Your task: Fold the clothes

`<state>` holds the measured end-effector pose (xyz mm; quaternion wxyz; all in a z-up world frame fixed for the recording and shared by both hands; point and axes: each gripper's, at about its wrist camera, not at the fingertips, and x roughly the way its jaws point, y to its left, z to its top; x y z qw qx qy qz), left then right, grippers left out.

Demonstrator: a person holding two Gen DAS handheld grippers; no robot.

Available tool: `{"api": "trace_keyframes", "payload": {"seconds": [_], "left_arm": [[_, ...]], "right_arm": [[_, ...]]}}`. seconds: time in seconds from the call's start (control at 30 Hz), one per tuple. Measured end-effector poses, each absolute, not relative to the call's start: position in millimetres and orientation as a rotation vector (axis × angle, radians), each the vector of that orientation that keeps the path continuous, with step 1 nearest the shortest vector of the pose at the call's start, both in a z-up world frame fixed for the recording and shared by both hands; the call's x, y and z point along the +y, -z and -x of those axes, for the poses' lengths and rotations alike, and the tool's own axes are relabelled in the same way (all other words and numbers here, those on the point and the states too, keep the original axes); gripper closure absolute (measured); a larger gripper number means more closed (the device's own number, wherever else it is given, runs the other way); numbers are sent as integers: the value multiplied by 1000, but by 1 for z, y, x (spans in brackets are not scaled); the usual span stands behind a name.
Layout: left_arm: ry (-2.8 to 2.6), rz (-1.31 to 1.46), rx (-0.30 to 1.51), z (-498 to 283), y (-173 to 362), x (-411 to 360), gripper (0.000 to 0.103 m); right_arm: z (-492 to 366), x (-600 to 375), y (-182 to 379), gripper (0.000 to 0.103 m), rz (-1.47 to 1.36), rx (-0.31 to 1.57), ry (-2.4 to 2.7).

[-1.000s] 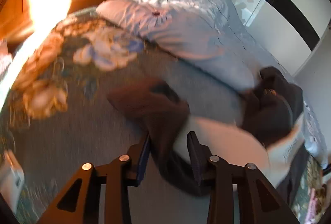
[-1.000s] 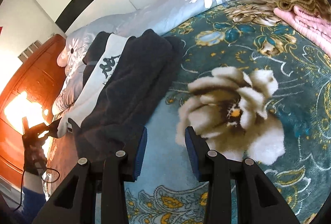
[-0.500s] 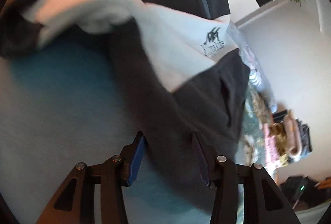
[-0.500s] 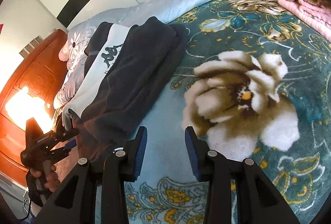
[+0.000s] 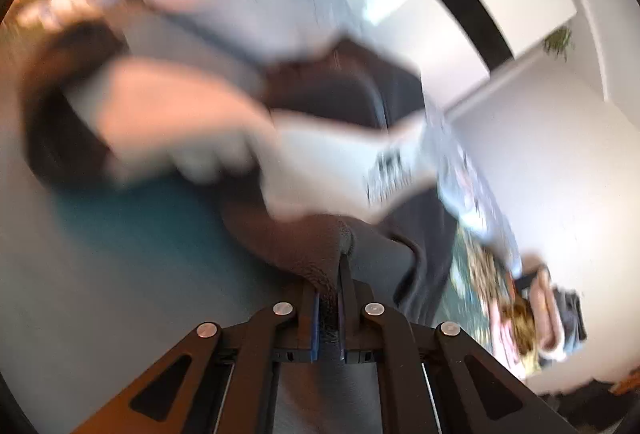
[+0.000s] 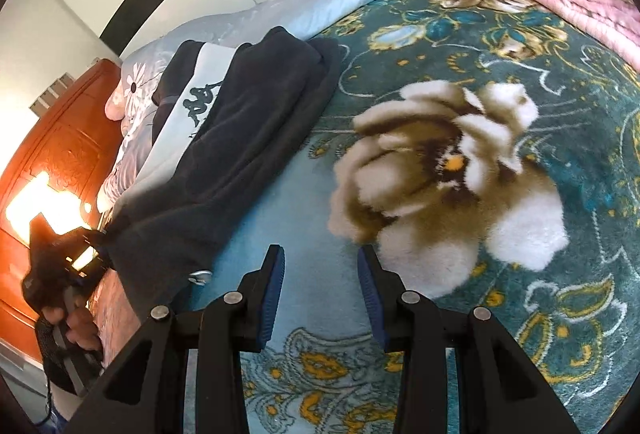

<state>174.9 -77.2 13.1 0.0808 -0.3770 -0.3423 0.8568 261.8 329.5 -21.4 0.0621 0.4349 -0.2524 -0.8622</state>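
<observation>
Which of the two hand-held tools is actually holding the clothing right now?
The left tool: its fingers are shut on a dark edge of the black-and-white jacket. The right tool hangs open over the floral blanket, gripping nothing.

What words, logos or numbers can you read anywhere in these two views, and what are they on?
No text can be read for certain.
Dark logo with lettering beneath it, on the white panel of the black and white garment: too small to read in the right wrist view.
The same print in the left wrist view: blurred, unreadable.
Nothing else carries writing.
</observation>
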Motion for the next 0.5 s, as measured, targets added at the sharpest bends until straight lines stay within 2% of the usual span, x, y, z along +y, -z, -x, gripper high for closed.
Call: {"api": "trace_keyframes", "payload": {"seconds": [0.2, 0.37, 0.5], "left_arm": [[-2801, 1055, -1121, -181, -31, -173, 96], [-2783, 1066, -1208, -194, -19, -186, 96], [-2783, 1050, -1155, -196, -20, -191, 96]], "right_arm": [[-238, 319, 18, 64, -1266, -789, 2563], [-185, 294, 24, 64, -1223, -860, 2426], [-142, 273, 40, 64, -1266, -974, 2300]]}}
